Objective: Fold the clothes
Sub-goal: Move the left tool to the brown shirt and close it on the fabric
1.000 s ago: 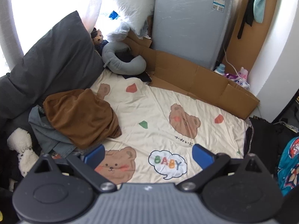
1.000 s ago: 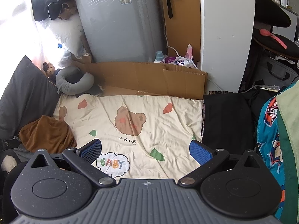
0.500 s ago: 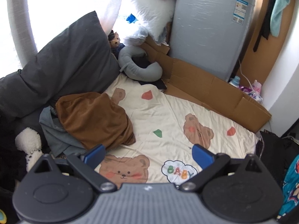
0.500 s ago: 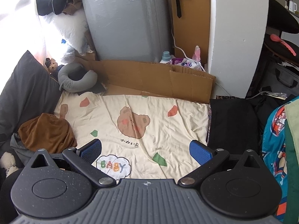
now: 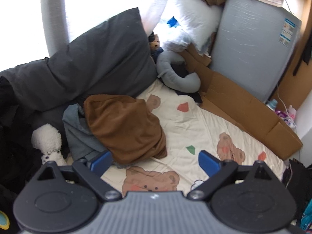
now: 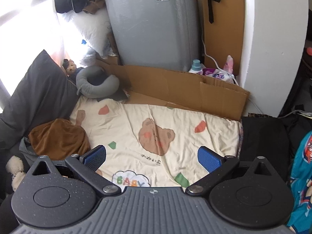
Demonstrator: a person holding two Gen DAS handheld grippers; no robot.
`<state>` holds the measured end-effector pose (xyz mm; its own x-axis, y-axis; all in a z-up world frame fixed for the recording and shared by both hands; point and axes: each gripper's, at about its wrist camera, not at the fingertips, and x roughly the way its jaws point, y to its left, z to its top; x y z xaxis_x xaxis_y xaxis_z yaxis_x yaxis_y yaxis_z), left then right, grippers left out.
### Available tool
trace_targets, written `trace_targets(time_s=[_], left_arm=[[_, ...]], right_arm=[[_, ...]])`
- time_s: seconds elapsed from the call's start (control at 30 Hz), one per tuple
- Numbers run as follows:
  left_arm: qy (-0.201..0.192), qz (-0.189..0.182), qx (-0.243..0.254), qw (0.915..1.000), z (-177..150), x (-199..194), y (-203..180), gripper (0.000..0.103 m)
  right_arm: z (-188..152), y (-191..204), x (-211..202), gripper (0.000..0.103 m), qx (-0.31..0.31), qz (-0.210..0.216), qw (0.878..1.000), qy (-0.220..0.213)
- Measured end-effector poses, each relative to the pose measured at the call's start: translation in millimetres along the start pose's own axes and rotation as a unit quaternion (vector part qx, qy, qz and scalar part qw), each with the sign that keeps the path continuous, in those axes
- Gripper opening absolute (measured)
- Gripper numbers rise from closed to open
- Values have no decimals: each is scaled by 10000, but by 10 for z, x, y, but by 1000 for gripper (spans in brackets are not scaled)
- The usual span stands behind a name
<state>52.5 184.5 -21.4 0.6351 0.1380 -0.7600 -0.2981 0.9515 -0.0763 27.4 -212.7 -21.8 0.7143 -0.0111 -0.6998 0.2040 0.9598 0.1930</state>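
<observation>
Left: brown garment (image 5: 124, 126) heaped, unfolded, on grey clothes (image 5: 78, 134) at the blanket's (image 6: 175, 117) left edge. Left claw (image 5: 155, 160), slightly narrowing, and right claw (image 6: 152, 159) are spread, empty. Folding not begun.

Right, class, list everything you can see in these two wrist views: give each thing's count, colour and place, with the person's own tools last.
Brown garment: one, brown, crumpled at the blanket's left edge.
Grey-blue garment: one, grey-blue, under the brown one.
Bear-print blanket: one, cream, spread flat in the middle.
Dark pillow: one, charcoal, leaning at the left.
Neck pillow: one, grey, at the blanket's far corner.
White pillow: one, white, by the window.
Cardboard: flattened, brown, along the blanket's far edge.
Appliance: one, grey, behind the cardboard.
White plush toy: one, white, left of the clothes.
Left tool: open, empty, its jaws just closing slightly.
Right tool: open, empty.
</observation>
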Motion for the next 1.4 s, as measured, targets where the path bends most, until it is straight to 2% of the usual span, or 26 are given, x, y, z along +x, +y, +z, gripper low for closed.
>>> trace_targets(time_s=[0.23, 0.53, 0.67, 0.83, 1.07, 1.23, 1.4], left_arm=[[-81, 149, -404, 9990, 89, 236, 336, 85], [-288, 327, -576, 9974, 201, 571, 629, 80], [-337, 473, -690, 9959, 211, 789, 735, 70], [-357, 564, -794, 9946, 201, 1074, 850, 65], [-327, 620, -895, 9935, 144, 1461, 967, 63], [-171, 675, -956, 9930, 48, 1794, 1049, 63], [16, 713, -1013, 9923, -151, 2206, 1084, 63]], right_arm=[[116, 14, 234, 103, 77, 283, 9996, 37], [190, 139, 556, 103, -319, 473, 9983, 76], [198, 171, 752, 103, -462, 526, 9973, 211], [203, 227, 993, 103, -627, 610, 9957, 297], [222, 401, 1385, 103, -1345, 748, 9872, 422], [231, 438, 1709, 103, -1410, 985, 9834, 572], [163, 463, 2068, 103, -1498, 1010, 9804, 782]])
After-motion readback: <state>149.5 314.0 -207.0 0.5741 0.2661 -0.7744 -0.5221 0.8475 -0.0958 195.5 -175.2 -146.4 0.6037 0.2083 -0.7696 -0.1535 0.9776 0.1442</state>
